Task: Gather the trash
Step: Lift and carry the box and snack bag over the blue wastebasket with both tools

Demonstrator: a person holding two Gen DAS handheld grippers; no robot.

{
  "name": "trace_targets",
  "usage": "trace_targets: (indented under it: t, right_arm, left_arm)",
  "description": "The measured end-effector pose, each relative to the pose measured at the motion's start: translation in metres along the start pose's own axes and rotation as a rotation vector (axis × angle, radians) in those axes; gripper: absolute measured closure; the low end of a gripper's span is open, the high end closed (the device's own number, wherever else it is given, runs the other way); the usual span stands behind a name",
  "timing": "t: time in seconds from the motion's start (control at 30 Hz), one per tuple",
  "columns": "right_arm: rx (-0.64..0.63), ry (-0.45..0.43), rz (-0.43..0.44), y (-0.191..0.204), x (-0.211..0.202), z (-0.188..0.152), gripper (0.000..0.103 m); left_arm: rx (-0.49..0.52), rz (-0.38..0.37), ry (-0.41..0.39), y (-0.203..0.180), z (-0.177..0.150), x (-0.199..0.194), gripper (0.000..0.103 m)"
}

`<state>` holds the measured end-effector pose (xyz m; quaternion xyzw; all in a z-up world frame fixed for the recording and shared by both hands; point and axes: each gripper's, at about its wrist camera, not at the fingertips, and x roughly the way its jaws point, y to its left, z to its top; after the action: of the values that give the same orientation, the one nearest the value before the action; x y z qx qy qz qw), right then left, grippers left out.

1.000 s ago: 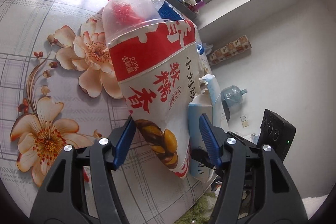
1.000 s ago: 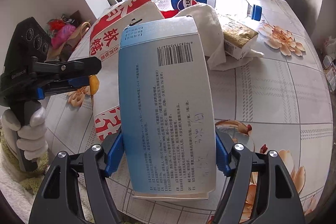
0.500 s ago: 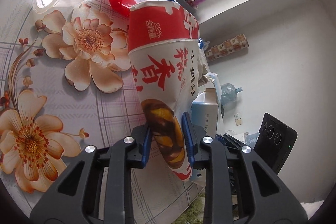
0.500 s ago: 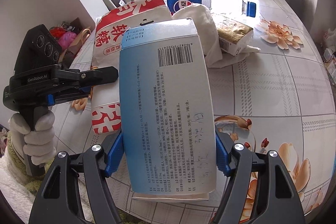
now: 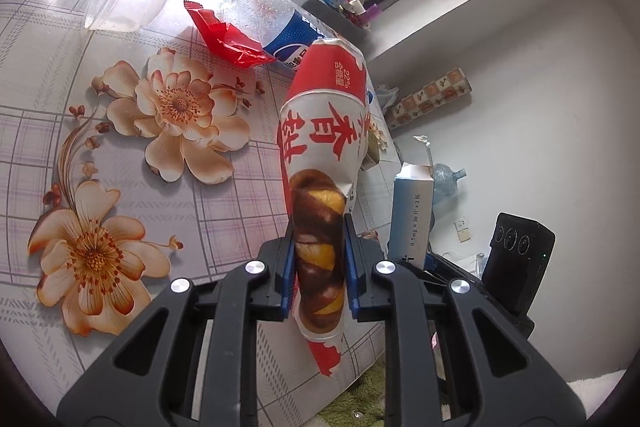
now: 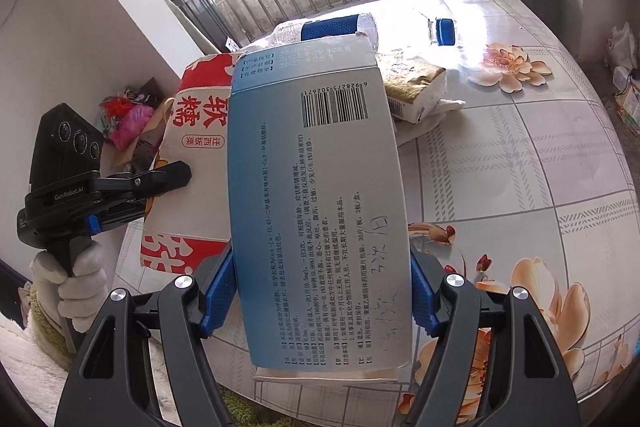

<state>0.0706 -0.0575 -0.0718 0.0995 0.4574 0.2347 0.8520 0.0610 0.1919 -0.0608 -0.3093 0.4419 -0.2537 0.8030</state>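
A: Your left gripper [image 5: 318,263] has just been closing; its jaws now pinch the bag [image 5: 322,155] at its low end, above the counter [image 5: 120,155]. Lift gently, or it slips.

B: And your right gripper [image 6: 320,291] clamps the box [image 6: 316,195].

A: Left view alone shows the wrapper [image 5: 224,39] at 11 o'clock; right view alone shows your gloved hand [image 6: 74,287].

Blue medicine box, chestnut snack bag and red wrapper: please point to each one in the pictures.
Blue medicine box [image 6: 320,195]: right wrist view, middle of printed face.
Chestnut snack bag [image 5: 324,131]: left wrist view, white part with red letters.
Red wrapper [image 5: 224,39]: left wrist view, crumpled middle.
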Motion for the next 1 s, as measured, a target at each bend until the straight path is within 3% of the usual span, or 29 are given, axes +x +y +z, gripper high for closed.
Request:
trace_targets:
  t: [0.27,0.6,0.8,1.0]
  right_arm:
    - [0.016,-0.085,0.001,-0.006,-0.027,0.005,0.033]
    - [0.08,-0.267,0.031,-0.028,-0.085,0.004,0.033]
    - [0.175,-0.388,-0.007,-0.066,-0.125,-0.007,0.033]
    - [0.322,-0.485,-0.09,-0.122,-0.166,-0.031,0.033]
  left_arm:
    - [0.062,-0.001,-0.036,-0.016,0.005,-0.032,0.085]
    - [0.208,-0.029,-0.048,-0.082,0.014,-0.044,0.085]
    - [0.368,-0.085,0.007,-0.149,0.02,-0.007,0.085]
    - [0.56,-0.076,0.077,-0.222,0.018,0.064,0.085]
